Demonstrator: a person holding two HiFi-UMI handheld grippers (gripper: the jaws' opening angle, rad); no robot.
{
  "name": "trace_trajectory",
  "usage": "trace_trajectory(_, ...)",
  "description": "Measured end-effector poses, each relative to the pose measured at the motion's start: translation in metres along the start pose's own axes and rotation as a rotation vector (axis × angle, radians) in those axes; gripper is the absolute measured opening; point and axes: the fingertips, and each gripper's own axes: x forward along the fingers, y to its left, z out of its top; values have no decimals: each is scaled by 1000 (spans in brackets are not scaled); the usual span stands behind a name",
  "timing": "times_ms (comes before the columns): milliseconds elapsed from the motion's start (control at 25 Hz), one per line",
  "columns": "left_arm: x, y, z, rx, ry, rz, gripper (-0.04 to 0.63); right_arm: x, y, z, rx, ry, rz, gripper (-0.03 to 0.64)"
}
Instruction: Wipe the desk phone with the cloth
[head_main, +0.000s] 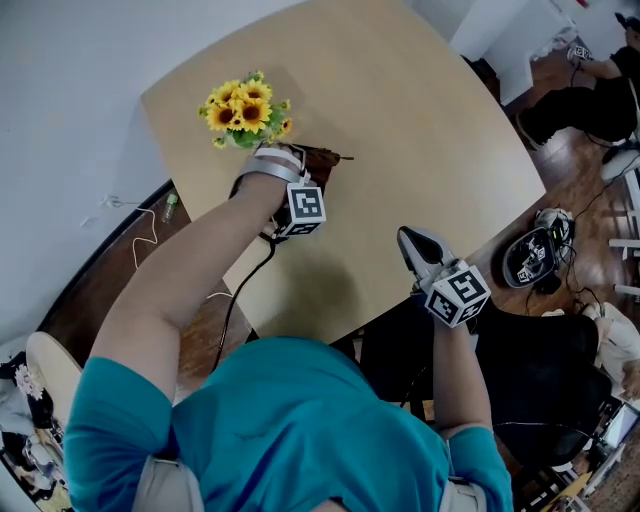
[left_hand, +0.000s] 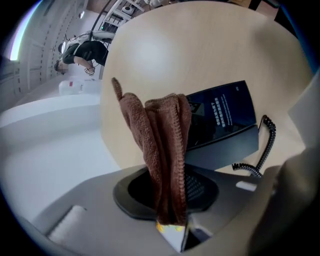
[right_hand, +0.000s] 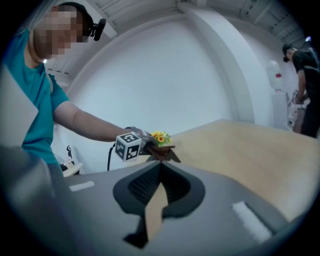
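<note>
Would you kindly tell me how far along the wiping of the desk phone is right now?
Done: the cloth is picked up, clamped in the left hand-held gripper. In hand: it is held close over the desk phone; contact cannot be told. Left: the wiping itself, as no wiped area shows. The right hand-held gripper is shut, empty, away from the phone.

Yellow sunflowers (head_main: 243, 108) stood near the tan surface's (head_main: 420, 130) far edge (a white cable (head_main: 137, 243) trailed on the floor (head_main: 90, 295) alongside).
</note>
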Motion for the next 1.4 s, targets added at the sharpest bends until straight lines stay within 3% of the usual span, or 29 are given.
trace_trajectory(160,-10,-8,1,58,13,-2,106,-4,-7,6,14,-21,-12,3)
trace_trajectory(400,-52,-84,26,245,-36,-37,104,-8,-5,9,13,-34,-6,3)
trace_trajectory(560,-65,-129,42,297,-76,-57,104,-7,-5,5,17,-28,-7,3)
trace_trajectory(640,-67,-148,52,283,-113,-72,104,-8,-3,4,19,-27,-5,3)
trace_trajectory(760,-80,-164,60,178,-188,-166,106,-11,0,3,24,-30,-7,3)
trace_trajectory(840,-86,-160,58,8,-242,-269,106,-12,0,4,32,-39,-11,3)
trace_trajectory(960,-88,-137,49,-338,-311,-469,106,-14,-1,3,43,-47,-13,3)
trace_trajectory(1000,-86,-122,42,-416,-315,-489,106,-15,-1,2,45,-47,-11,3)
trace_trajectory(1040,-79,-105,35,-445,-301,-462,106,-16,-1,1,45,-48,-8,3)
trace_trajectory(1120,-64,-61,17,-388,-237,-321,106,-18,-1,-1,43,-51,-4,3)
trace_trajectory(1200,-50,-17,4,-269,-157,-180,106,-22,-2,-6,45,-57,-7,3)
trace_trajectory(1400,-17,72,-5,179,50,107,106,-34,-7,-18,75,-89,-28,3)
